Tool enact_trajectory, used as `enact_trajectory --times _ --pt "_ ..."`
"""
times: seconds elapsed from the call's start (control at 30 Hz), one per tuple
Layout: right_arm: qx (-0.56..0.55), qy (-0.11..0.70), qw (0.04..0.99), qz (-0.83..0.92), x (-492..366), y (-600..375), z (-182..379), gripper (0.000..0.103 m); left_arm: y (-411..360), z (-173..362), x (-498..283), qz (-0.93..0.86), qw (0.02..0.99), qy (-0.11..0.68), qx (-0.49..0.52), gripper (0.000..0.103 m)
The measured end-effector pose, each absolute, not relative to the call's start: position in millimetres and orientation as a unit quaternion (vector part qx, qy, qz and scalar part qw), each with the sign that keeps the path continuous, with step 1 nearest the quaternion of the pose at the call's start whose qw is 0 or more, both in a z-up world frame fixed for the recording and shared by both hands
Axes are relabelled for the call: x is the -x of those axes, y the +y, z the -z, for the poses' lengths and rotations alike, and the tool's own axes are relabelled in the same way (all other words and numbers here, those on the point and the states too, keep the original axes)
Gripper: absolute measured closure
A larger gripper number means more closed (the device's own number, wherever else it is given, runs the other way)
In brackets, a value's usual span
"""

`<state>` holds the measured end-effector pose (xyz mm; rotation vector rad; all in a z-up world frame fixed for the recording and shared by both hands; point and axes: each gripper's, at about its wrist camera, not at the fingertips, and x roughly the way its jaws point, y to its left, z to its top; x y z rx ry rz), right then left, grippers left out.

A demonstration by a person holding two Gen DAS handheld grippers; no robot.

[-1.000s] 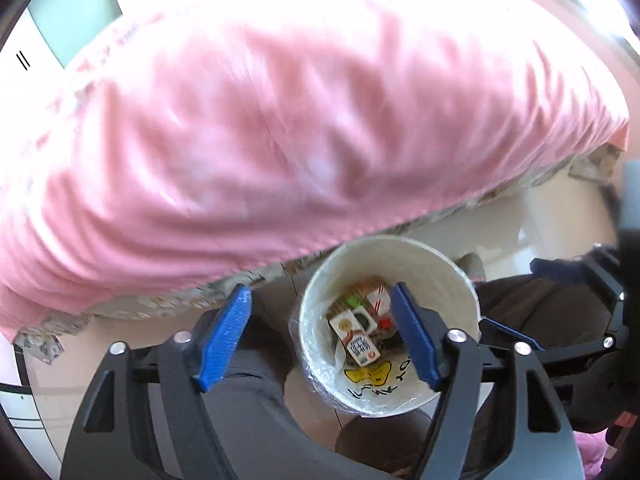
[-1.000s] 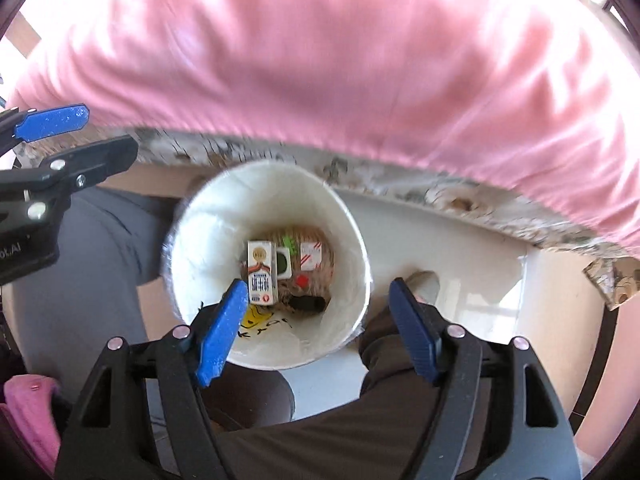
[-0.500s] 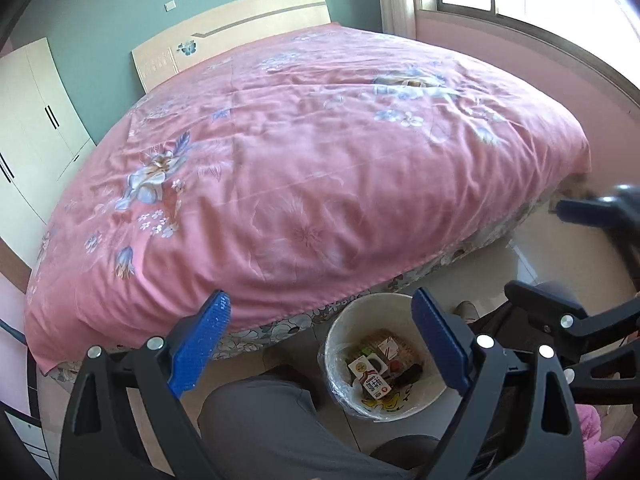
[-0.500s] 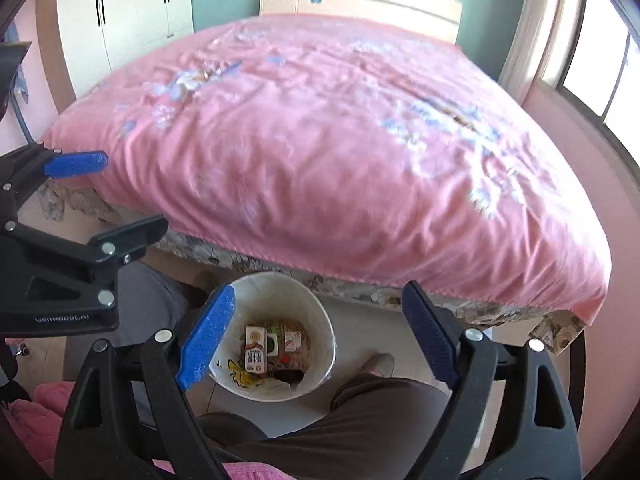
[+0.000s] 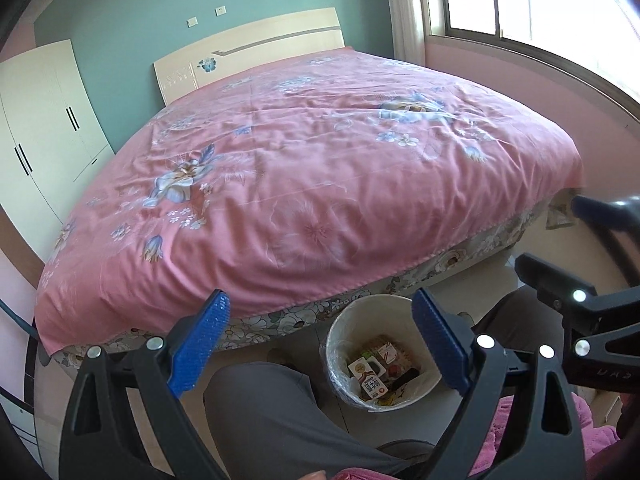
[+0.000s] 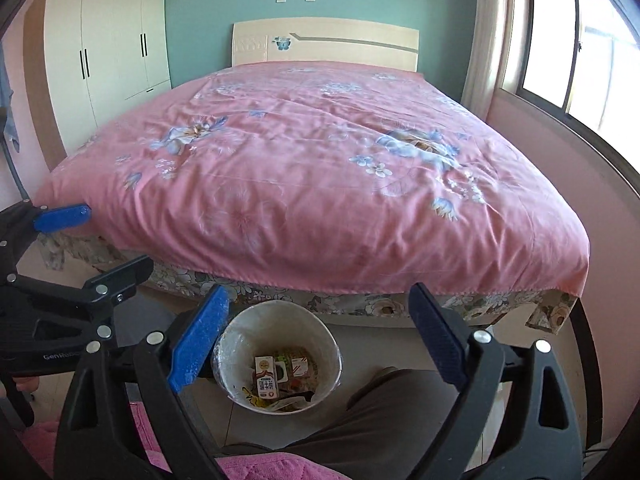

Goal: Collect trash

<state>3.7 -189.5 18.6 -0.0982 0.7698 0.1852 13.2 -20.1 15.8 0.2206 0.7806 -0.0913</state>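
A white trash bin [image 5: 340, 336] with a clear liner stands on the floor at the foot of the bed; it also shows in the right wrist view [image 6: 240, 328]. Inside lie small cartons and wrappers [image 5: 374, 386], also seen in the right wrist view [image 6: 267, 386]. My left gripper [image 5: 320, 344] is open and empty, held high above the floor, left of the bin. My right gripper [image 6: 318, 340] is open and empty, high above the bin. Each gripper shows at the edge of the other's view.
A large bed with a pink flowered cover [image 5: 320, 184] fills the middle, also in the right wrist view [image 6: 312, 184]. A white wardrobe [image 6: 108, 52] stands at the left, a window [image 6: 576, 48] at the right. The person's grey-trousered legs [image 5: 272, 420] flank the bin.
Both grippers have risen and tilted up from just over the bin. The bin now looks small and low, and the whole bed and room have come into view.
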Motion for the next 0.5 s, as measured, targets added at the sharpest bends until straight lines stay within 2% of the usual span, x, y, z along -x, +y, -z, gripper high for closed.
enact_trajectory --times 0.5 --pt "0.058 0.364 0.925 -0.087 15.5 -182.7 -15.4 0.013 -17.2 -13.5 3.4 0.036 0.919 0.377 -0.106 0.009"
